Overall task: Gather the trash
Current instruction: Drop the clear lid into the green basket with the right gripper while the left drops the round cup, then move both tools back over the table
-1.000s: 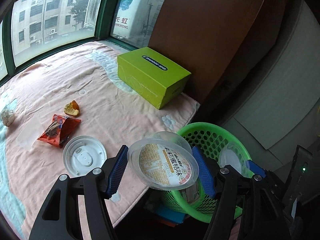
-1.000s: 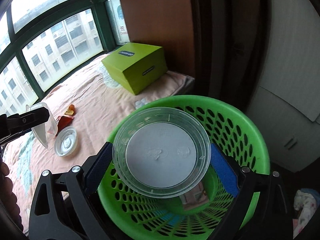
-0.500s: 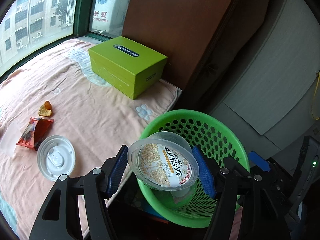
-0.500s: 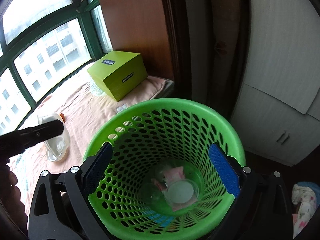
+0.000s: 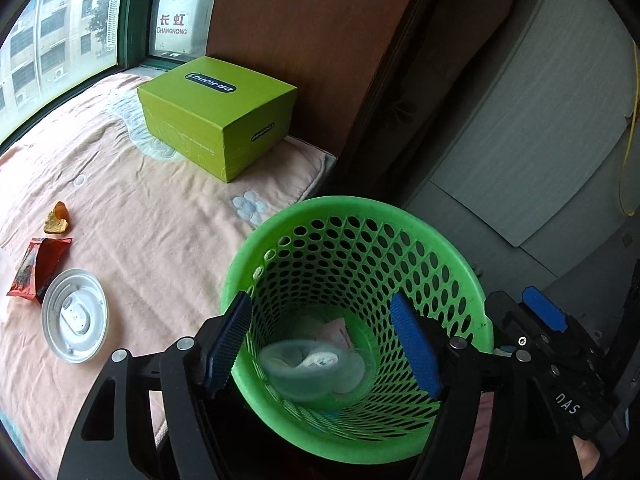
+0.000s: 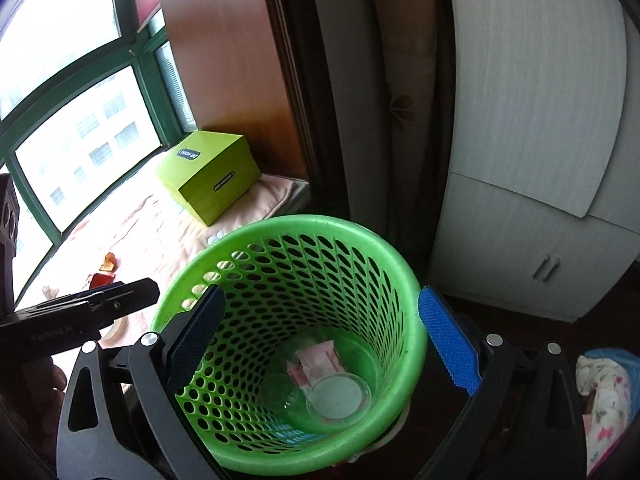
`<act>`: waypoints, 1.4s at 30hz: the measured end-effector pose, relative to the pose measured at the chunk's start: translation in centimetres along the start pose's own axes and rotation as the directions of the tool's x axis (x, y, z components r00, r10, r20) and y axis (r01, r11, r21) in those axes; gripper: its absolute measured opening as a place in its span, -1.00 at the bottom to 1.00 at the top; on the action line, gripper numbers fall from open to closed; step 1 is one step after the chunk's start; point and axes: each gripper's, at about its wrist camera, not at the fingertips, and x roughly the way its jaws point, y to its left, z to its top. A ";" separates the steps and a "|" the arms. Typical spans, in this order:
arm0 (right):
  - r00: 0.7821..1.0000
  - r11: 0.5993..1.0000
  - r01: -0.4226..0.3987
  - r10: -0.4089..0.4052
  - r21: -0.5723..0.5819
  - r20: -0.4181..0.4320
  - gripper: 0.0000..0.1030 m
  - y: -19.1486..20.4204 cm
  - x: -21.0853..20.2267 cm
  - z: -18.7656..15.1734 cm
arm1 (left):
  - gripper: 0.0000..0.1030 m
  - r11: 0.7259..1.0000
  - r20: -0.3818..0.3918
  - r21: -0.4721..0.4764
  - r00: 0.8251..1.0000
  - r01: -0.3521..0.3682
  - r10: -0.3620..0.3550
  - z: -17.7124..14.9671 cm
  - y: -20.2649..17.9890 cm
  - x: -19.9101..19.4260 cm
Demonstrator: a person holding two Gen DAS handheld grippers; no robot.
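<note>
A green perforated trash basket [image 5: 460, 264] [image 6: 404, 276] stands beside the bed. A clear plastic cup [image 5: 308, 368] lies at its bottom with a clear lid [image 6: 340, 396] and pink paper [image 6: 320, 360]. My left gripper [image 5: 324, 340] is open and empty above the basket's near rim. My right gripper [image 6: 324, 336] is open and empty above the basket. On the pink blanket [image 5: 152, 216] lie a white lid [image 5: 76, 316], a red snack wrapper [image 5: 36, 264] and an orange scrap [image 5: 56, 218].
A green cardboard box [image 5: 216, 120] [image 6: 208, 176] sits at the bed's far corner by the window. A brown panel and curtain stand behind the basket. A white cabinet [image 6: 532, 216] is on the right. A cloth bundle [image 6: 608, 392] lies at lower right.
The left gripper opened and dropped the clear cup into the basket. The right gripper let the clear lid fall in earlier and stays open. Both hover over the basket.
</note>
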 end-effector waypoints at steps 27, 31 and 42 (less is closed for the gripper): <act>0.982 0.969 -0.187 0.181 -0.161 -0.046 0.86 10.5 1.0 0.3 | 0.49 0.941 0.087 -0.219 0.956 -0.256 0.280 -1.5 15.3 -8.1; 0.975 0.954 -0.220 0.212 -0.201 -0.062 0.86 13.0 1.5 0.3 | 0.49 0.913 0.094 -0.259 0.933 -0.313 0.347 -1.8 18.9 -9.5; 0.951 0.909 -0.305 0.278 -0.283 -0.134 0.86 19.3 3.9 -0.5 | 0.47 0.845 0.042 -0.275 0.872 -0.460 0.488 -4.4 27.7 -11.4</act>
